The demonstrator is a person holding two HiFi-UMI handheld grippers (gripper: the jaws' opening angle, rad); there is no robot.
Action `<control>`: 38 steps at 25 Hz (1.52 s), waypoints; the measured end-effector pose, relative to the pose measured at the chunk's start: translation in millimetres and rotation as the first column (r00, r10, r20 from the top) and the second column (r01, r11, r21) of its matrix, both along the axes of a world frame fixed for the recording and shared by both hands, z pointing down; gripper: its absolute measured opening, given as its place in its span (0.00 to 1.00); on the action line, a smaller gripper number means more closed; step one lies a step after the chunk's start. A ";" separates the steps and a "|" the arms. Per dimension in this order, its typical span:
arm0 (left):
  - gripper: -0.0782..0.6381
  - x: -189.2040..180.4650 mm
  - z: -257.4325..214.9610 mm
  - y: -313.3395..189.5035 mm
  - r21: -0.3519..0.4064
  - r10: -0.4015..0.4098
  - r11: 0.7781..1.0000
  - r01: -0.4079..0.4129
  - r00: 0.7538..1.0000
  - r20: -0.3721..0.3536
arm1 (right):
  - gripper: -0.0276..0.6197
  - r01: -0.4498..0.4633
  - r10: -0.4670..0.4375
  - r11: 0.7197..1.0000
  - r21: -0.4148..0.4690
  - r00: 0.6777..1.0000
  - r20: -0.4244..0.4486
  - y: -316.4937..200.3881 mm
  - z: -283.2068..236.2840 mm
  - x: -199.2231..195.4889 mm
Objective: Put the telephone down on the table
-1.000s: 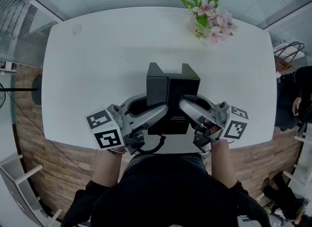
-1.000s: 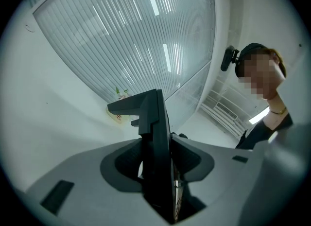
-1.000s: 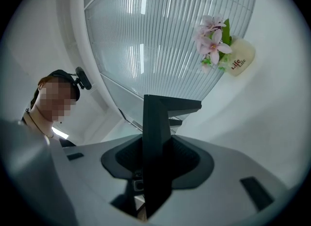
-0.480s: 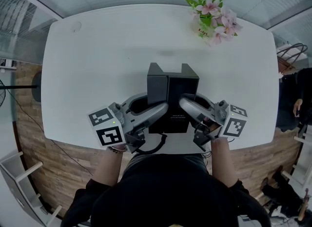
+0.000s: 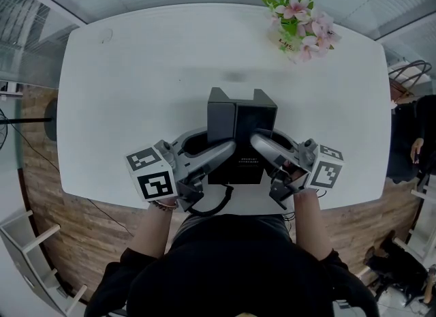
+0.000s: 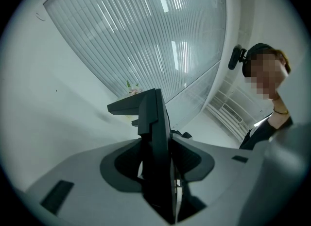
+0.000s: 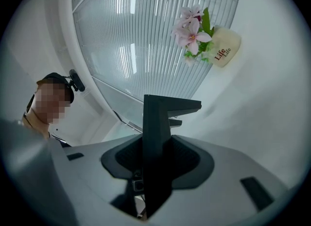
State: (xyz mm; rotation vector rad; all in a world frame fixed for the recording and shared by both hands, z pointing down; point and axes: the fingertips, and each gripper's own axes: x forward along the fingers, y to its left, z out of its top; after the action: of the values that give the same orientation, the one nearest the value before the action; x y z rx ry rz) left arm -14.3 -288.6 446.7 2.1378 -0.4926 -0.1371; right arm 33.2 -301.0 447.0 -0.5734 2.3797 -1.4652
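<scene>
One telephone (image 5: 242,128), two hand-held grippers (image 5: 221,148) (image 5: 262,143), one table (image 5: 136,91), one flowerpot (image 5: 297,25)

In the head view the left gripper (image 5: 221,153) and the right gripper (image 5: 262,148) hide the lower sides of the black box-shaped telephone (image 5: 242,119), its pale lettering is too small to read, and whether its base touches the white rounded table (image 5: 136,84) cannot be told. In both gripper views its lower part is lost between the clamped grey jaws. One end of the black cord (image 5: 218,203) vanishes under the left gripper; the person's dark torso (image 5: 231,268) covers the table's near edge.
</scene>
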 end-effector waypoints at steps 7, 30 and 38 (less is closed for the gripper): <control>0.39 -0.3 8.1 -1.5 -0.030 0.004 1.000 -0.004 1.000 0.004 | 0.32 0.000 0.000 1.000 -0.029 1.000 -0.006 -1.4 8.6 -0.8; 0.39 2.1 24.1 -1.7 -0.080 -0.004 0.997 0.007 0.999 0.038 | 0.32 0.004 -0.003 0.995 -0.104 1.000 0.008 -1.9 26.2 1.0; 0.39 1.2 29.2 -0.9 -0.091 0.001 0.996 0.003 0.999 0.045 | 0.32 0.009 -0.009 0.993 -0.121 1.000 0.002 -1.1 30.5 -1.3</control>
State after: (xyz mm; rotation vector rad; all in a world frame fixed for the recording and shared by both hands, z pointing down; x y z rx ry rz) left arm -13.1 -289.4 475.9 2.0556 -0.5169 -0.0661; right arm 31.9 -302.0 477.5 -0.5911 2.3069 -1.6216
